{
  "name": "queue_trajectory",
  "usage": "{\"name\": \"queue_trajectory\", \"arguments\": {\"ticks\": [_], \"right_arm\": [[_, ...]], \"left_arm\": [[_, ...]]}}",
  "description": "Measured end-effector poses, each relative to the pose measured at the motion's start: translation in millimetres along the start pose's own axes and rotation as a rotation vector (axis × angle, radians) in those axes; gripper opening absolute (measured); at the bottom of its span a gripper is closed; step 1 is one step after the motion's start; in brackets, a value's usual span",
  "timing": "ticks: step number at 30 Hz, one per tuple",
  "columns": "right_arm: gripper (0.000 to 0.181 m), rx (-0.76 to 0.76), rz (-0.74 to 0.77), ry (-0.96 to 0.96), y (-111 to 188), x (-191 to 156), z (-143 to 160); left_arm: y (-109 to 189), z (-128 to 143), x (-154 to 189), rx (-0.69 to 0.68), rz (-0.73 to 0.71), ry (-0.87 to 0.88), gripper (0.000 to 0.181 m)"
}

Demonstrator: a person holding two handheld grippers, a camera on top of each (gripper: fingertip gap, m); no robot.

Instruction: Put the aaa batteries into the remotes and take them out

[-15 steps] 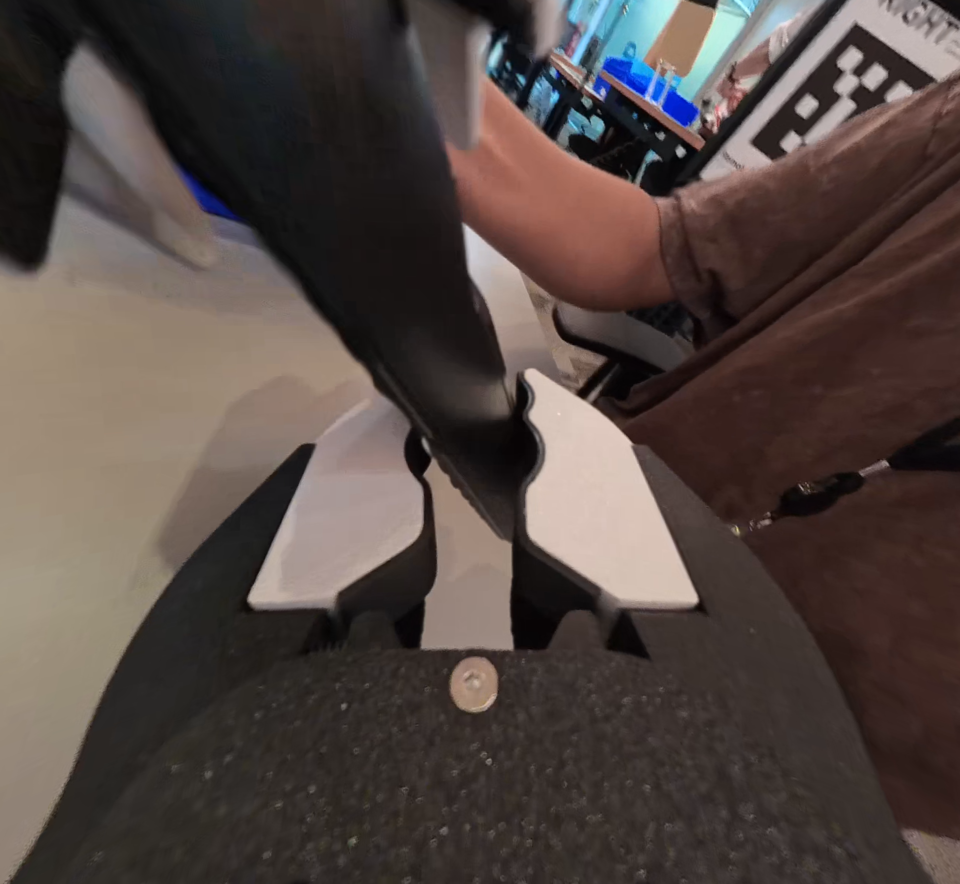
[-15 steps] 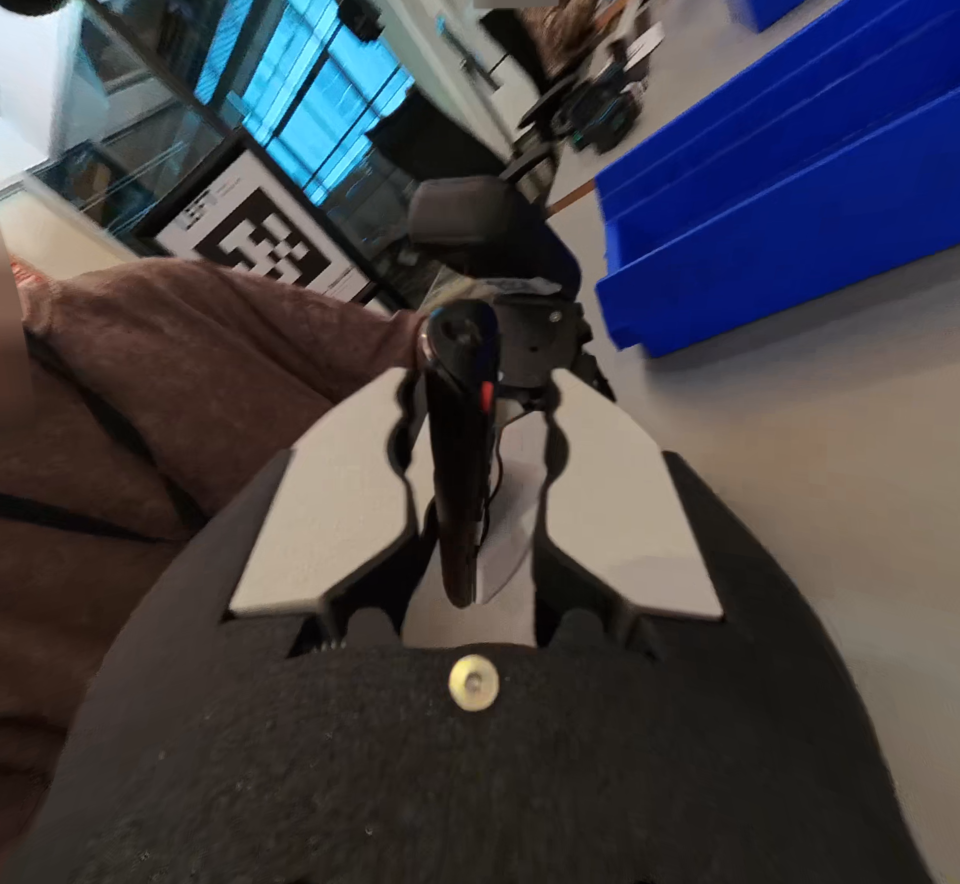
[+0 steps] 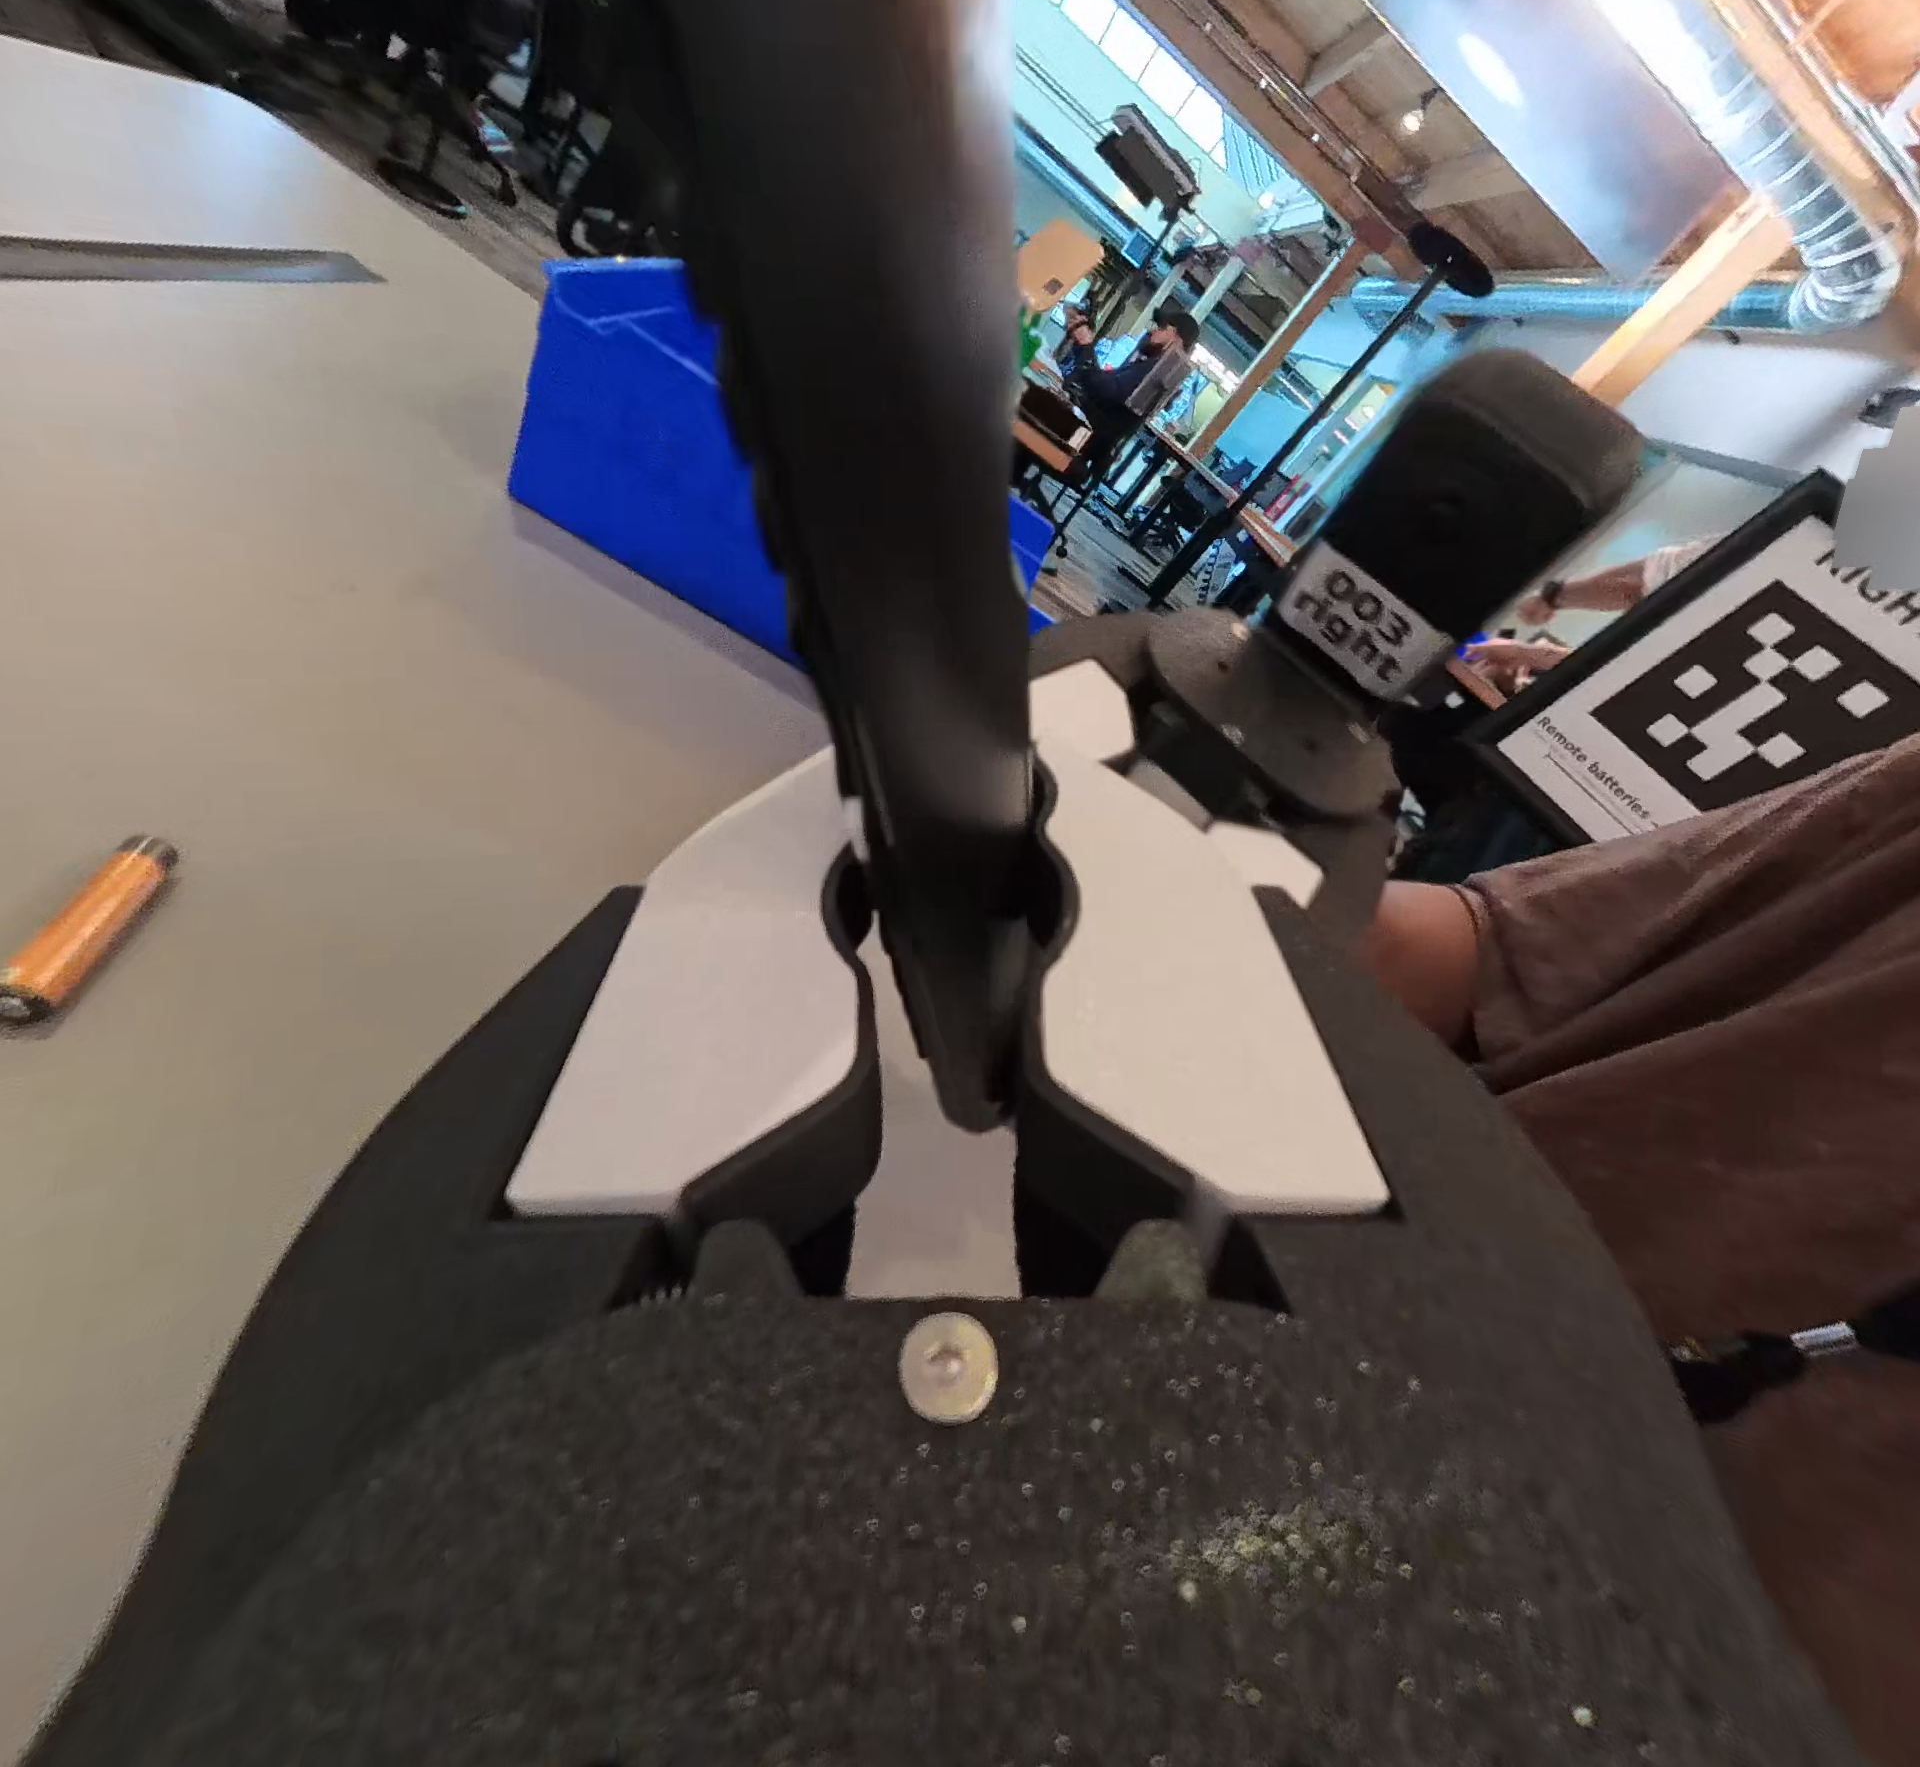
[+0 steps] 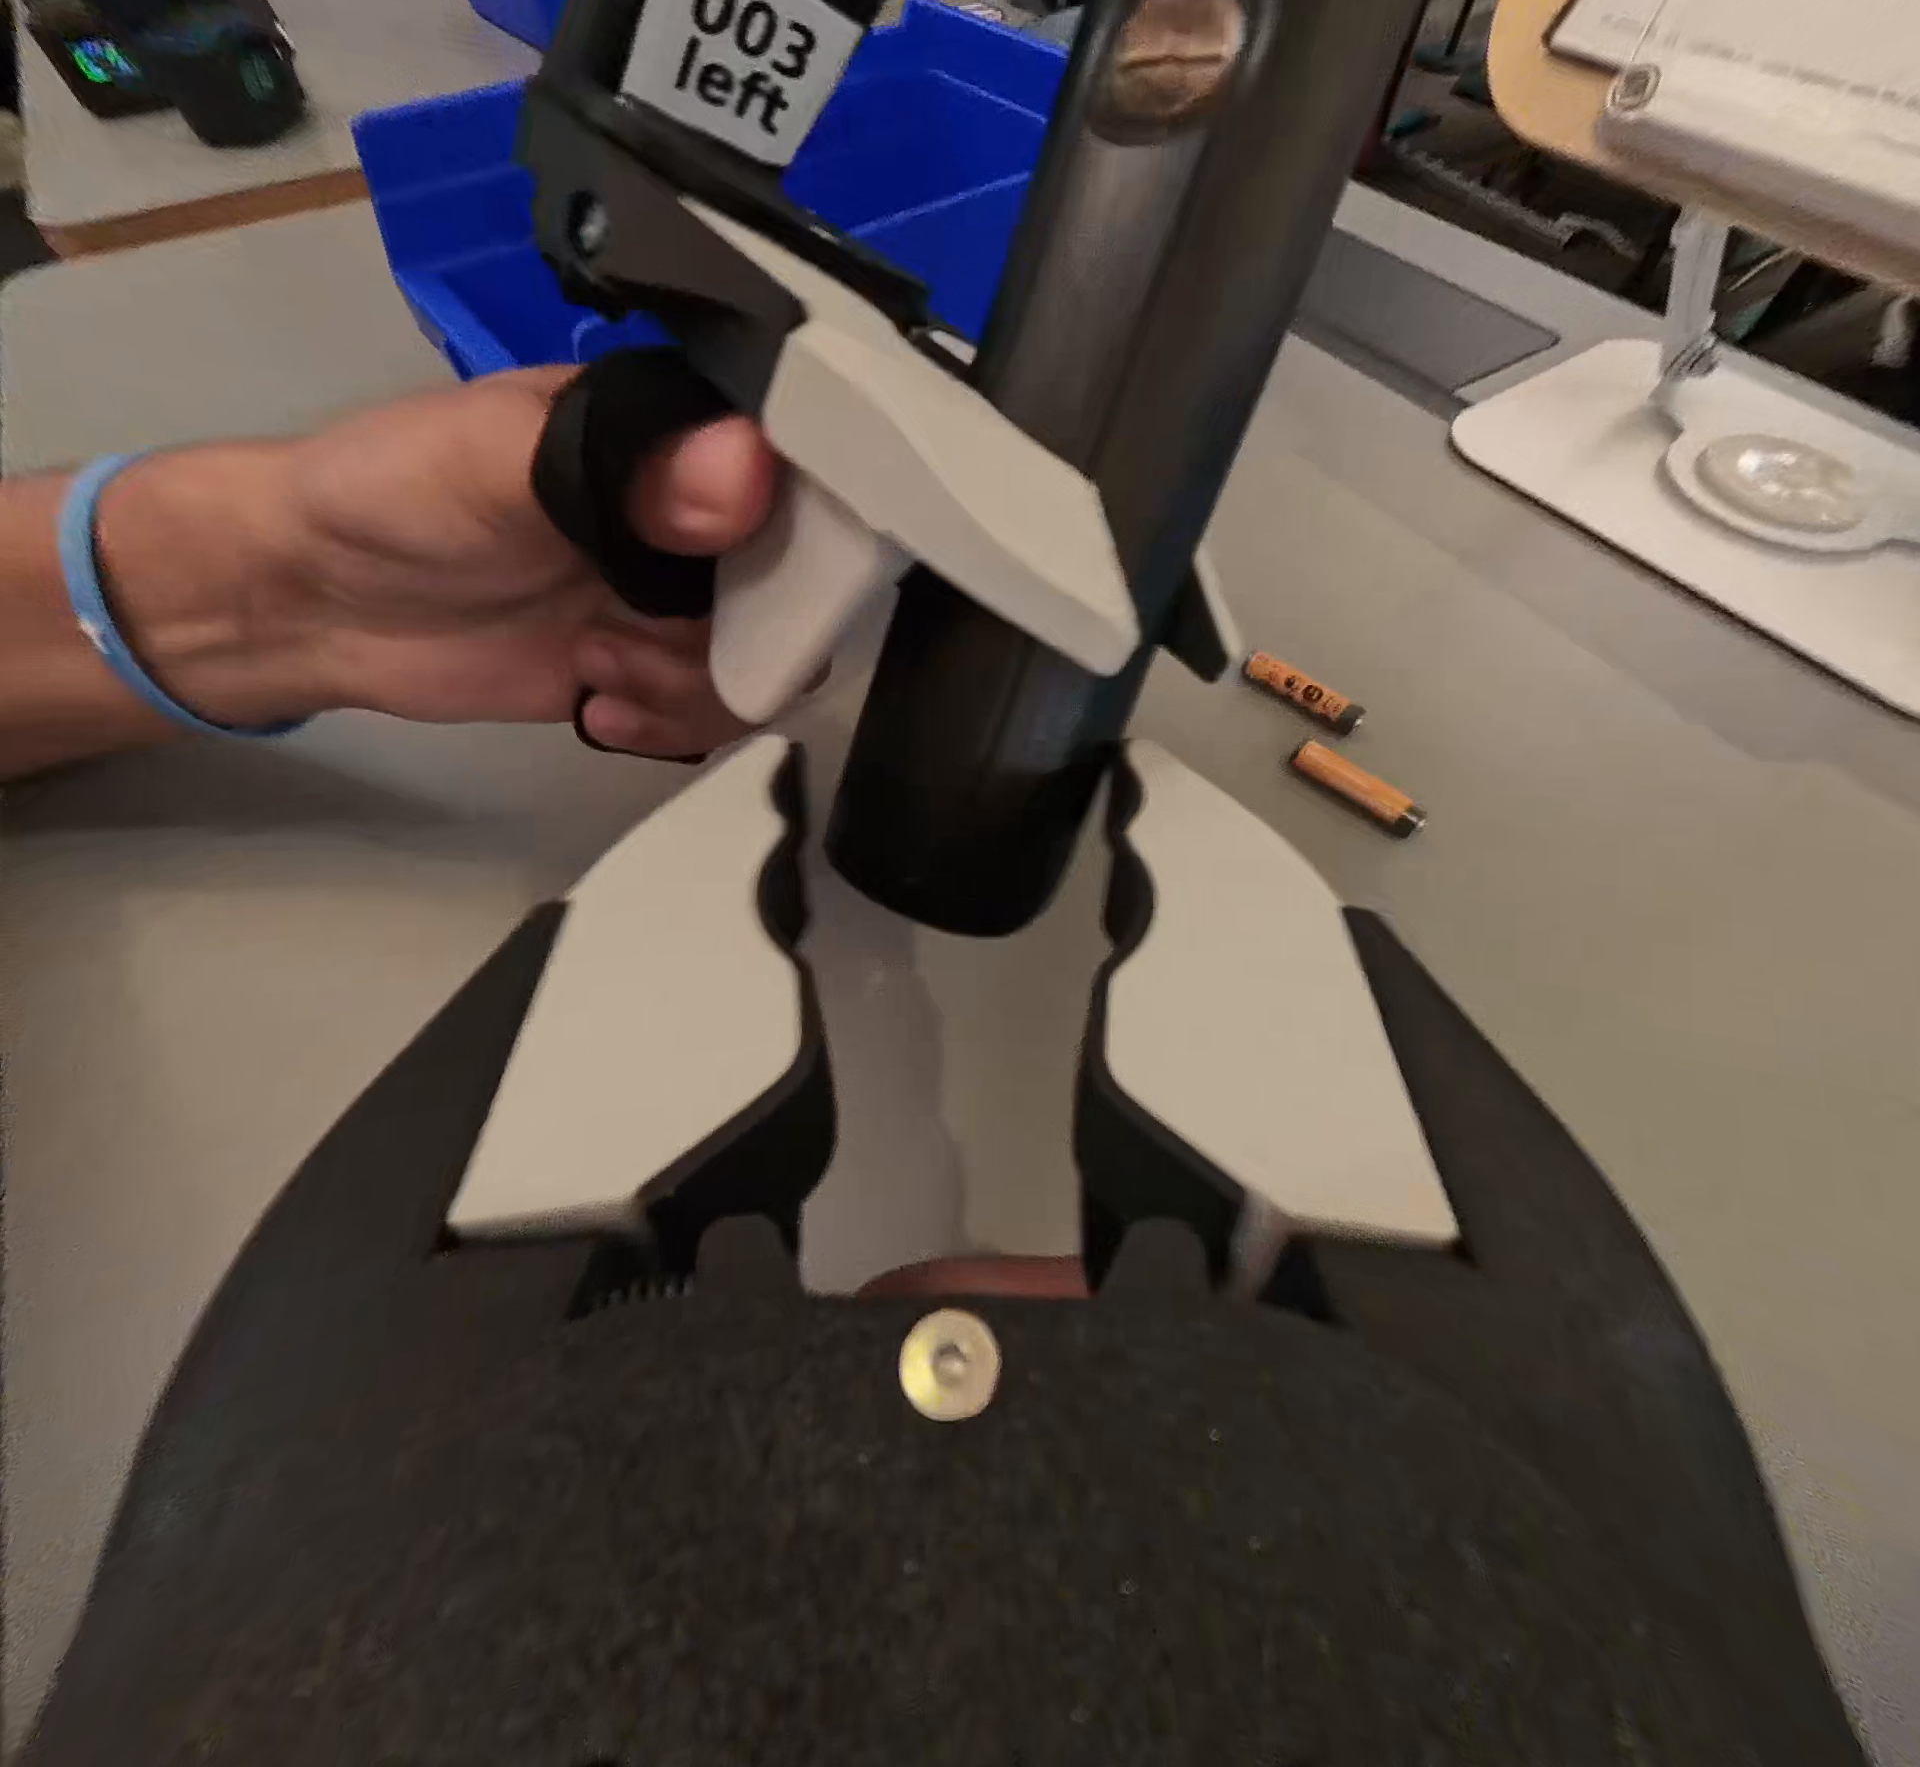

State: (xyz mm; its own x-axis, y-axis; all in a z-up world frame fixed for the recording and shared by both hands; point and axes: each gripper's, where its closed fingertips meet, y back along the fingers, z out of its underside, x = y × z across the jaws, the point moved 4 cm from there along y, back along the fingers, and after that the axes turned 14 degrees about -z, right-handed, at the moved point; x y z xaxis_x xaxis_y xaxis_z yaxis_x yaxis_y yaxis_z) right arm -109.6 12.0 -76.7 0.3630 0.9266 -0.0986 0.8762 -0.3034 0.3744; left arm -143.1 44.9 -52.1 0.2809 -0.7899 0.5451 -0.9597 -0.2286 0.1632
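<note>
A: Remote (image 3: pixel 894 512) first. It's the long black bar running from the top centre of the left wrist view down into your left gripper (image 3: pixel 951 896), whose fingers are clamped narrow on its lower end. You hold it off the table (image 3: pixel 260 574), likely so the back face is reachable.

B: And my right gripper (image 4: pixel 951 834)?

A: In the right wrist view the remote (image 4: pixel 1091 470) drops from the top centre, its rounded end just between your fingertips. The jaws stand wide, with a gap either side, so nothing is gripped. I judge you're lining up to take or steady that end.

B: Batteries?

A: Two orange ones (image 4: pixel 1304 691) (image 4: pixel 1356 787) lie on the table right of centre, near each other, well apart from the remote. The left wrist view shows one battery (image 3: pixel 88 928) at its left edge. Whether any sit in the remote, I can't tell.

B: Surroundings?

A: Blue bin (image 4: pixel 935 148) behind, upper middle. A white stand (image 4: pixel 1621 460) at the right edge. Your hand (image 4: pixel 436 564) sits mid-left, working the left gripper's trigger.
</note>
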Motion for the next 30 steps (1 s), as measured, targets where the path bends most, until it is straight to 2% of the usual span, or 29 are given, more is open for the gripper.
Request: {"name": "queue_trajectory", "arguments": {"ticks": [1,3,6,10,12,14,15,19,22,24,25,27,28,30], "right_arm": [[0.045,0.011,-0.036,-0.039,3.1,1.9,-0.6],[0.037,0.076,-0.183,-0.150,8.8,0.0,-3.5],[0.033,0.112,-0.364,-0.254,14.5,-3.5,0.1],[0.031,0.170,-0.679,-0.428,23.9,-15.5,2.9],[0.023,0.207,-0.846,-0.530,30.5,-20.3,2.9],[0.023,0.219,-0.977,-0.597,35.5,-23.6,4.0],[0.022,0.213,-1.001,-0.604,35.8,-23.9,5.0],[0.022,0.264,-1.066,-0.633,39.0,-17.9,0.0],[0.022,0.244,-1.157,-0.697,39.8,-14.5,3.4],[0.022,0.218,-1.097,-0.715,32.2,-8.0,10.2],[0.028,0.228,-1.052,-0.712,29.8,-2.8,10.5],[0.059,0.251,-0.898,-0.678,28.2,8.5,7.6],[0.066,0.208,-0.768,-0.590,26.6,12.5,9.6],[0.082,0.098,-0.516,-0.335,23.5,11.5,9.9]], "left_arm": [[0.5,-0.1,2.7,0.004,0.005,-0.026,0.025],[3.2,0.4,8.5,-0.002,0.024,-0.068,0.026],[3.8,5.8,14.9,-0.022,0.051,-0.125,0.029],[13.1,10.7,30.0,-0.041,0.209,-0.200,0.059],[19.3,9.6,35.8,-0.033,0.266,-0.247,0.066],[25.1,5.3,39.5,-0.023,0.310,-0.281,0.072],[27.8,2.5,41.1,-0.023,0.334,-0.285,0.076],[35.0,-5.0,43.6,-0.007,0.415,-0.267,0.065],[32.1,-0.8,42.0,-0.005,0.388,-0.293,0.063],[29.5,-2.1,37.4,0.007,0.343,-0.281,0.060],[28.9,-3.8,33.9,0.015,0.320,-0.264,0.057],[28.5,-9.4,23.7,0.051,0.254,-0.221,0.047],[28.3,-12.4,16.4,0.069,0.208,-0.193,0.039],[27.6,-16.4,2.9,0.101,0.149,-0.128,0.035]]}}
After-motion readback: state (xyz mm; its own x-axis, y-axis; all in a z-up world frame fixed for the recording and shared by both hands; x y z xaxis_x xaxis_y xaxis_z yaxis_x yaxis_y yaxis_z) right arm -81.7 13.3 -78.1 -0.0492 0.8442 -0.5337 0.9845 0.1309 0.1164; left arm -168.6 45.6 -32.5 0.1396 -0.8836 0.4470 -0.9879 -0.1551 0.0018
